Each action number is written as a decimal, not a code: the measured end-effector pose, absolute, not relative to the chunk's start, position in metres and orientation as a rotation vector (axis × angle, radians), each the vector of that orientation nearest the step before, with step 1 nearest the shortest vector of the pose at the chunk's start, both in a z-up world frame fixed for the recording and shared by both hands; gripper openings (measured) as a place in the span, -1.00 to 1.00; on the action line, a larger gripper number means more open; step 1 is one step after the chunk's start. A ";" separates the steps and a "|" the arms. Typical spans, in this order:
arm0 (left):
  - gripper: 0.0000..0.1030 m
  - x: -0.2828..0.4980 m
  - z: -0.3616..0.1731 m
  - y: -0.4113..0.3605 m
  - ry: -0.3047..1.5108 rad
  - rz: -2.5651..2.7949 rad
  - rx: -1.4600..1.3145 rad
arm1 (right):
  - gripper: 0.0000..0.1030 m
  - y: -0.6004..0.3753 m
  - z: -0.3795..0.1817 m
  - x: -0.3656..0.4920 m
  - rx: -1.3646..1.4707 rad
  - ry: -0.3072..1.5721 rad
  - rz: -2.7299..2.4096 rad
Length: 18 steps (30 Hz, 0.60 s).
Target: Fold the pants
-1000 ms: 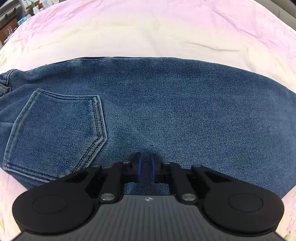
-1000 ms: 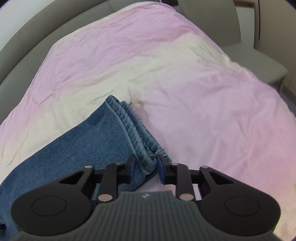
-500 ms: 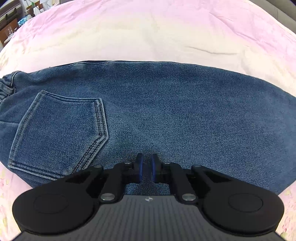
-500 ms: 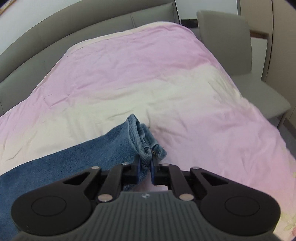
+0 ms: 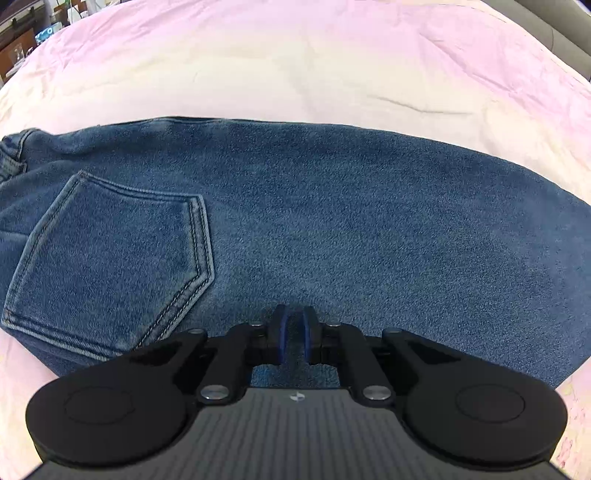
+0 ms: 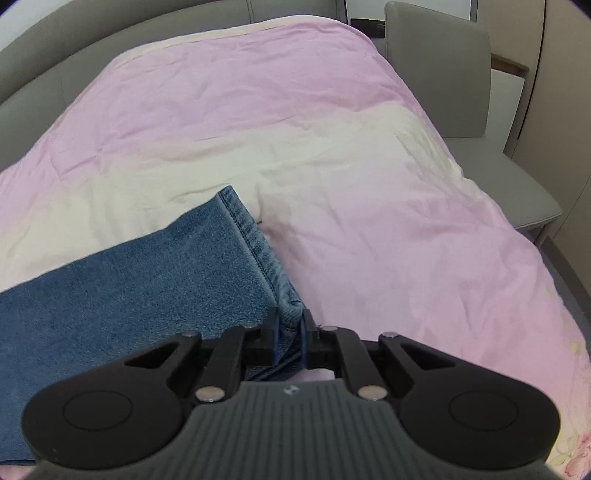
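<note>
Blue denim pants (image 5: 332,229) lie across the bed, folded lengthwise, back pocket (image 5: 110,258) up at the left. My left gripper (image 5: 292,338) is shut on the near edge of the pants below the pocket area. In the right wrist view the leg end (image 6: 147,280) with its stitched hem (image 6: 255,243) lies flat. My right gripper (image 6: 289,334) is shut on the near corner of the hem.
The bed has a pink and cream cover (image 6: 295,129) with a grey headboard (image 6: 110,33) behind. A grey chair (image 6: 480,103) stands at the bed's right side. Shelves with clutter (image 5: 33,29) show far left in the left wrist view.
My right gripper closed on the hem corner, lifted it bunched, and the leg end now lies spread flat. My left gripper stayed shut on the pants, which slid slightly lower in view.
</note>
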<state>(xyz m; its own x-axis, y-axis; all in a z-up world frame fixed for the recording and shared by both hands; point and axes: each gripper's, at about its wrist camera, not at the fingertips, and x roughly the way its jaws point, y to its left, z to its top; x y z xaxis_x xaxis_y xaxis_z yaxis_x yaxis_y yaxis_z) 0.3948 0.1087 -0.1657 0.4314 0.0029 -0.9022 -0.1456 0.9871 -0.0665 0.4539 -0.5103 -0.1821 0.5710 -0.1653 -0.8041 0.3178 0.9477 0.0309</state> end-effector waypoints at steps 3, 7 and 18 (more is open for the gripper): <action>-0.81 0.392 -0.165 0.113 1.119 0.084 -0.124 | -0.93 -0.508 -0.193 0.456 0.166 0.956 -0.308; -0.72 0.383 -0.148 0.126 1.071 0.074 -0.070 | -0.79 -0.501 -0.185 0.454 0.117 0.971 -0.313; -0.19 0.327 -0.100 0.261 0.914 0.235 -0.313 | 0.04 -0.475 -0.172 0.409 0.328 0.956 -0.192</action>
